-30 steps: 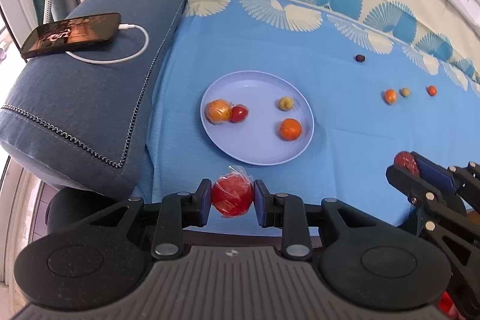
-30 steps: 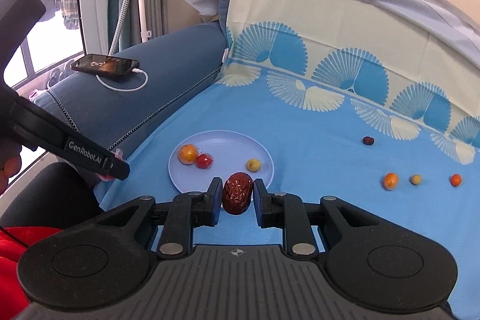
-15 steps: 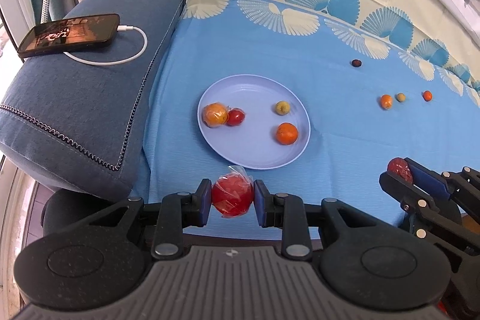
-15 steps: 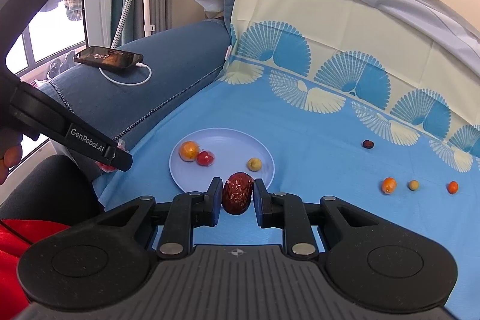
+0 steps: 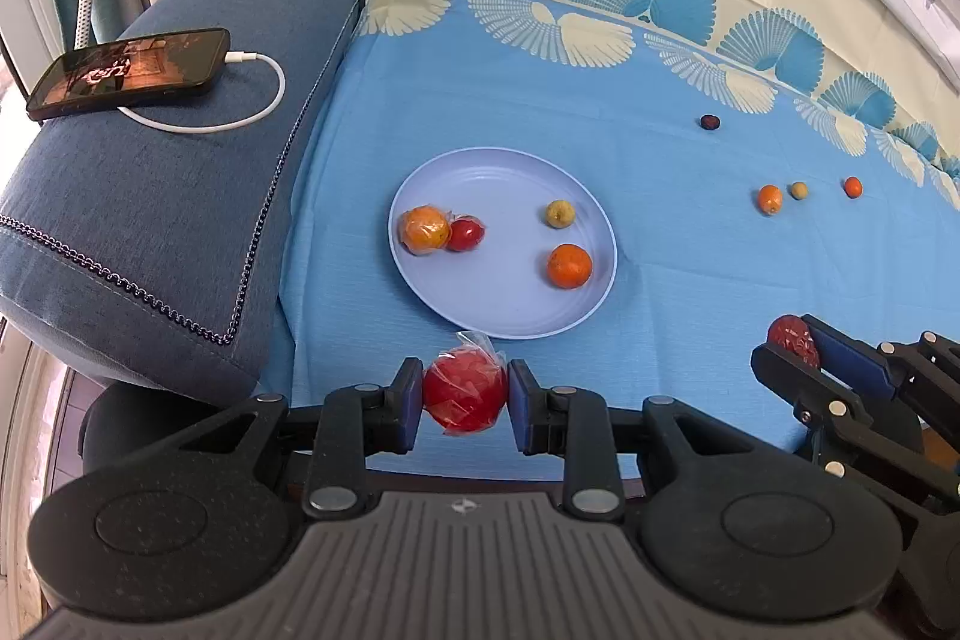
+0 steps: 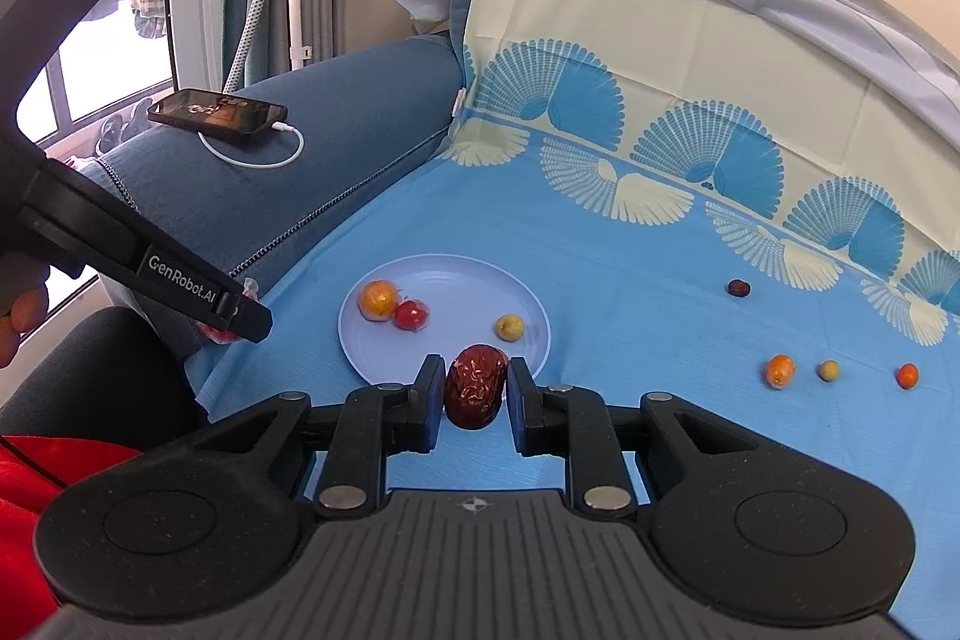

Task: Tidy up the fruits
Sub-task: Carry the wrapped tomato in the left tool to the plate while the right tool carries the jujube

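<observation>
Left wrist view: left gripper (image 5: 465, 397) clamped on wrapped red fruit (image 5: 464, 396), just short of plate (image 5: 498, 316) near rim. Right gripper (image 6: 475, 388) clamped on red date (image 6: 475, 387), near plate too. Step: carrying to plate. Next: advance over plate, release.

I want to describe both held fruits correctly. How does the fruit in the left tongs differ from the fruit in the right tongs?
The red fruit in the left tongs is bright, round, plastic-wrapped. The red date in the right tongs is dark brownish red, oval, wrinkled, unwrapped. Both are pinched between the pads, near the plate.
</observation>
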Demonstrator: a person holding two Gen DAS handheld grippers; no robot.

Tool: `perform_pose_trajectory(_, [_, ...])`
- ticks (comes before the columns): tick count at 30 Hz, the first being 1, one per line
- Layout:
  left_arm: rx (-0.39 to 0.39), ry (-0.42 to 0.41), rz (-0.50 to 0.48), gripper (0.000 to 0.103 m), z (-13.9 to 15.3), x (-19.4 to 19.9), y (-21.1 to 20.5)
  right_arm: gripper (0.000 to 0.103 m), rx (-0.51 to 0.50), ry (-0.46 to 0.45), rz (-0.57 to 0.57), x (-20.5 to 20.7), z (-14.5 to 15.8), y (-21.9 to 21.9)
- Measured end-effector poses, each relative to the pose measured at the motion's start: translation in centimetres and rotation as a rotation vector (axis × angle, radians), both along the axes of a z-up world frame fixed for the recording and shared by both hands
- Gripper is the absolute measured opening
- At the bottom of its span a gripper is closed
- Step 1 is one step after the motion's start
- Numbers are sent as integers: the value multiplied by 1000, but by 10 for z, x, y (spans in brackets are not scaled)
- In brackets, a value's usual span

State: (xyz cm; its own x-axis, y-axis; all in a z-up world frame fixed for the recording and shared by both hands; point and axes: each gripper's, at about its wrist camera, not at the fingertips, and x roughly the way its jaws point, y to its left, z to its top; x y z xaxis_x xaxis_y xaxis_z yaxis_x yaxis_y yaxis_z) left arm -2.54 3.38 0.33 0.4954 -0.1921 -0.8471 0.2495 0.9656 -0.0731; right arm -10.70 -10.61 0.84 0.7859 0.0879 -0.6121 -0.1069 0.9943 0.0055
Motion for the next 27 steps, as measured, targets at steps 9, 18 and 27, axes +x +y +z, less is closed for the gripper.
perform_pose_trajectory(9, [-4, 8, 8, 33, -2, 5, 2, 23, -1, 10, 2, 2, -1, 1])
perform_pose_trajectory(18, [-5, 16, 20, 33, -7, 16, 4, 23, -4, 24, 11, 8, -5, 0])
perform_pose_trajectory(27, [7, -9, 38, 33, -7, 43, 4, 23, 7, 44, 11, 27, -13, 1])
